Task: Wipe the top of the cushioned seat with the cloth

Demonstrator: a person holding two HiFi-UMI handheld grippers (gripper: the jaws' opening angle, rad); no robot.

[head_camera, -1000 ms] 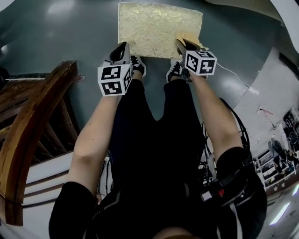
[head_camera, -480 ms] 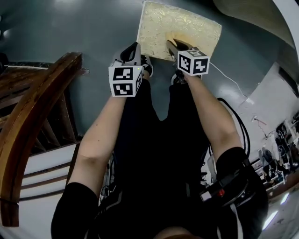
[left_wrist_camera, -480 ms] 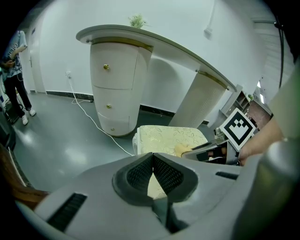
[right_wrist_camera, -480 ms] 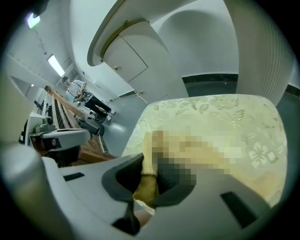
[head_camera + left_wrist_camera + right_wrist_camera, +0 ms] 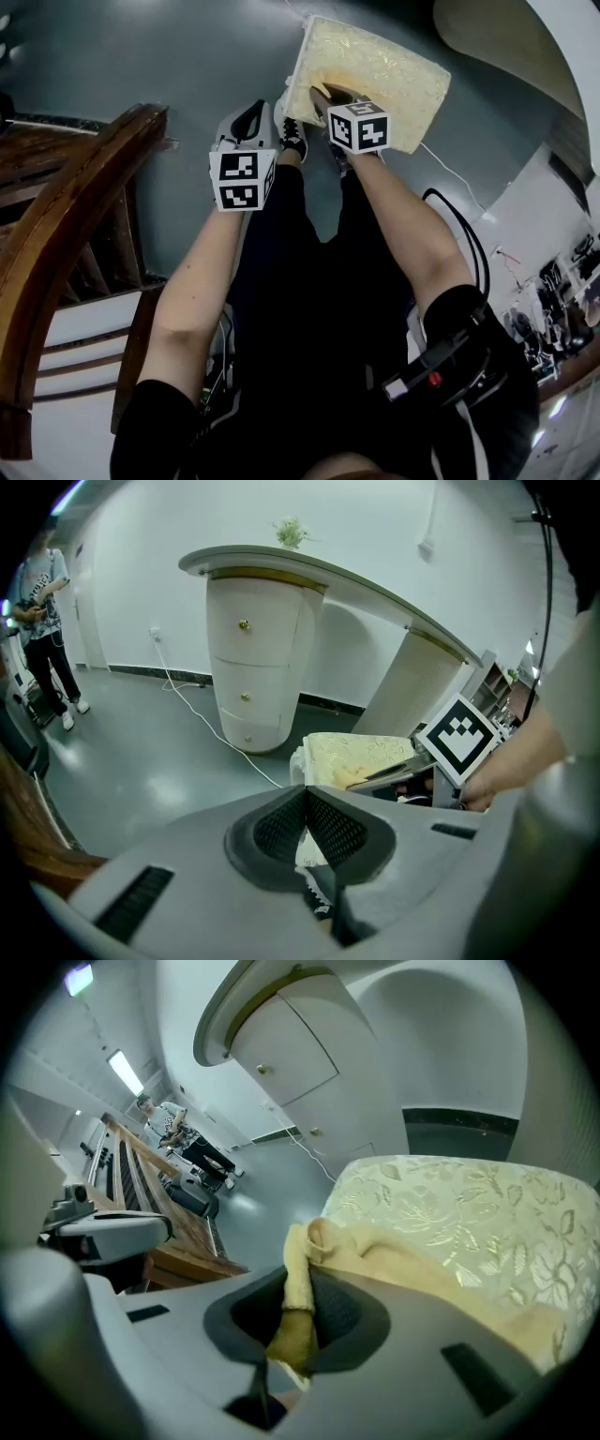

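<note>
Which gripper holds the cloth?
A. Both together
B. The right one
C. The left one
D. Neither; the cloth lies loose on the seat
B. In the right gripper view, the right gripper has its jaws pinched on the yellow cloth, which trails over the seat. The left gripper has its jaws together with nothing between them.
</note>
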